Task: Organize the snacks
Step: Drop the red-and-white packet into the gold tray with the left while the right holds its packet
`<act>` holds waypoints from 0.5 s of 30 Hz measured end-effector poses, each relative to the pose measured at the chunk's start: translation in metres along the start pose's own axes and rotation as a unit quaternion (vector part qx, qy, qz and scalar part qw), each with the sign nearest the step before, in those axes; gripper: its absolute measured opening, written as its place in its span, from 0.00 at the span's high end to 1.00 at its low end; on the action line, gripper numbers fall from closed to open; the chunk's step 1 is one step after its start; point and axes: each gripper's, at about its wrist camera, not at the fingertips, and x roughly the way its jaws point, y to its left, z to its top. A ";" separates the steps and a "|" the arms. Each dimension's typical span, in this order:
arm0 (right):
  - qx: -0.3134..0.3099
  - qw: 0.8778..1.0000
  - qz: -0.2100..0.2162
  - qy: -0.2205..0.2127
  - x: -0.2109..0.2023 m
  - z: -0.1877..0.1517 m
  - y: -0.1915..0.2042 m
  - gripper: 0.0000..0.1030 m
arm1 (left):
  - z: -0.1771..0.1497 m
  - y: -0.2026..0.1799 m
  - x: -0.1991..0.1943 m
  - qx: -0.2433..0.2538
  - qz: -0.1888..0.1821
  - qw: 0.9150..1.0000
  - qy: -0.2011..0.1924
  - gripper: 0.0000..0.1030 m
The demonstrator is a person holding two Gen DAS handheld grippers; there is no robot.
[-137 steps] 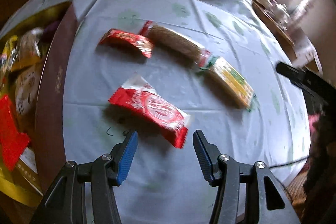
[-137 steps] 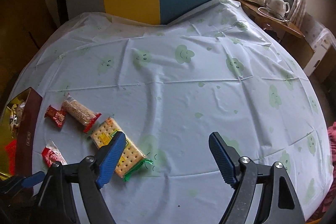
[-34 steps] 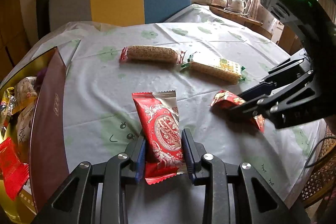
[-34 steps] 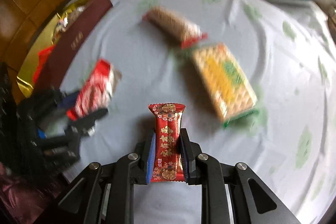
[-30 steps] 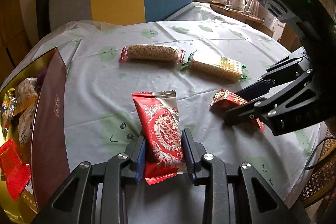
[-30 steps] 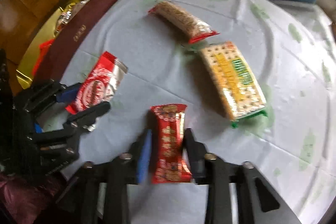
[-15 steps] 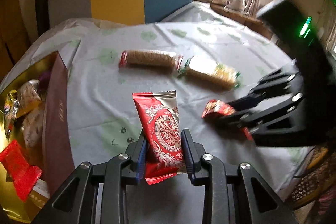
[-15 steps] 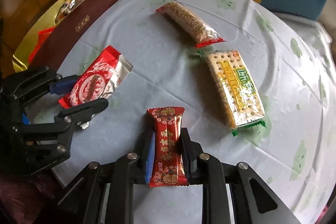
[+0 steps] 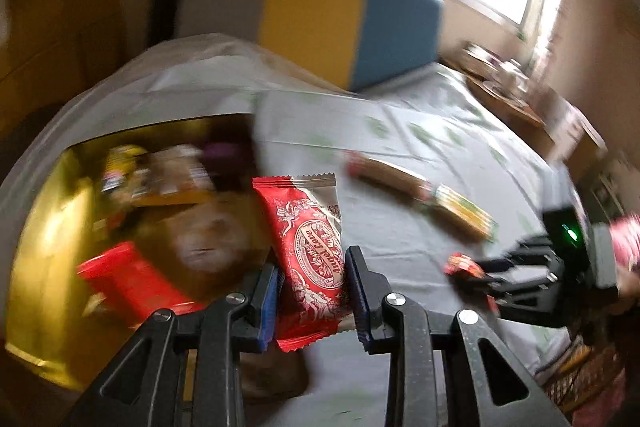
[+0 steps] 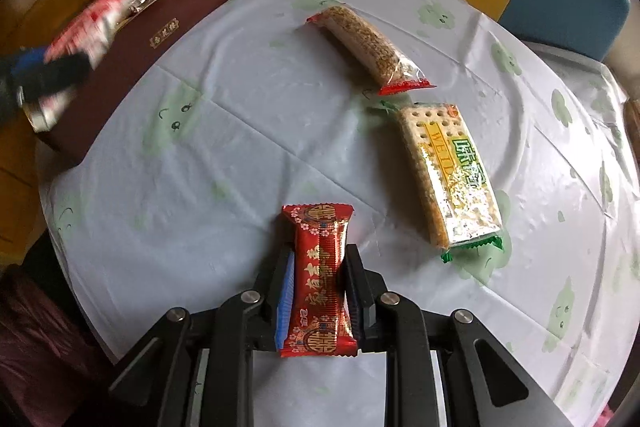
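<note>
My left gripper (image 9: pixel 312 263) is shut on a red-and-silver wafer packet (image 9: pixel 308 219), held in the air over the gold snack box (image 9: pixel 44 227); this view is blurred. From the right wrist that gripper (image 10: pixel 60 67) is a smear above the box's brown wall (image 10: pixel 160 27). My right gripper (image 10: pixel 318 259) is shut on a dark red packet (image 10: pixel 320 223) just over the pale tablecloth (image 10: pixel 240 167). A grain bar (image 10: pixel 364 35) and a cracker pack (image 10: pixel 452 171) lie on the cloth beyond it.
Several wrapped snacks fill the gold box at the table's left edge. A chair (image 9: pixel 320 15) with a grey, yellow and blue back stands behind the table. A side table with a teapot (image 9: pixel 504 79) is at far right. A maroon garment (image 10: pixel 40 347) shows at lower left.
The left gripper has lifted the wafer packet and swung it left over the gold box. The right gripper's jaws closed onto the dark red packet, then barely moved.
</note>
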 end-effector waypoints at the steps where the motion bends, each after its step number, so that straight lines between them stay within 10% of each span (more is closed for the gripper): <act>1: -0.002 1.000 -0.001 0.000 0.000 -0.001 0.002 0.77 | 0.001 0.017 -0.005 -0.021 0.016 1.000 -0.004 0.70; 15: -0.011 1.000 -0.007 -0.004 -0.009 0.001 0.004 0.77 | -0.024 0.157 -0.017 -0.243 0.111 0.963 0.031 0.69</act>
